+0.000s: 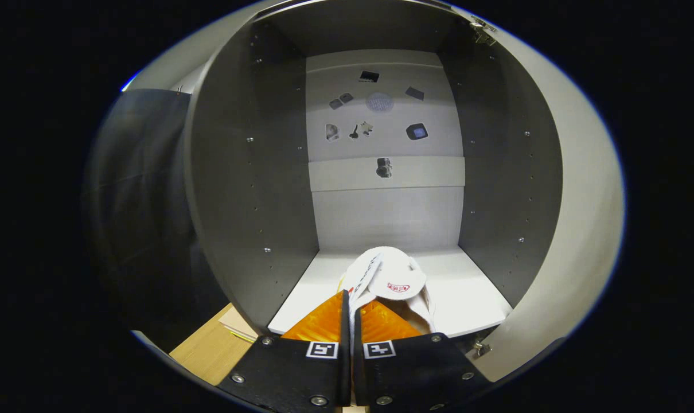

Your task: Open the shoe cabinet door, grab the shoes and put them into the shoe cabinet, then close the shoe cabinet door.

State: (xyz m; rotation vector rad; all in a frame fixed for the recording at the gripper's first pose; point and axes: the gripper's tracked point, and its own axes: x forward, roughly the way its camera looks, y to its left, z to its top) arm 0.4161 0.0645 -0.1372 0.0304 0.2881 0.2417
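The shoe cabinet [249, 172] stands open right in front of me, its grey side walls framing a pale back panel and a white bottom shelf [467, 287]. Its door [576, 229] is swung out on the right, hinges at top and bottom. A white shoe [390, 281] with a red logo patch hangs from my gripper [350, 304], whose fingers are shut on a thin edge of its upper. The shoe sits just over the front part of the shelf; I cannot tell whether its sole touches it.
Small stickers [375, 103] dot the cabinet's back panel above a horizontal rail [427, 172]. A wooden floor [209, 350] with a flat pale sheet [238, 324] lies at the cabinet's lower left. Dark cloth [140, 218] hangs left of the cabinet.
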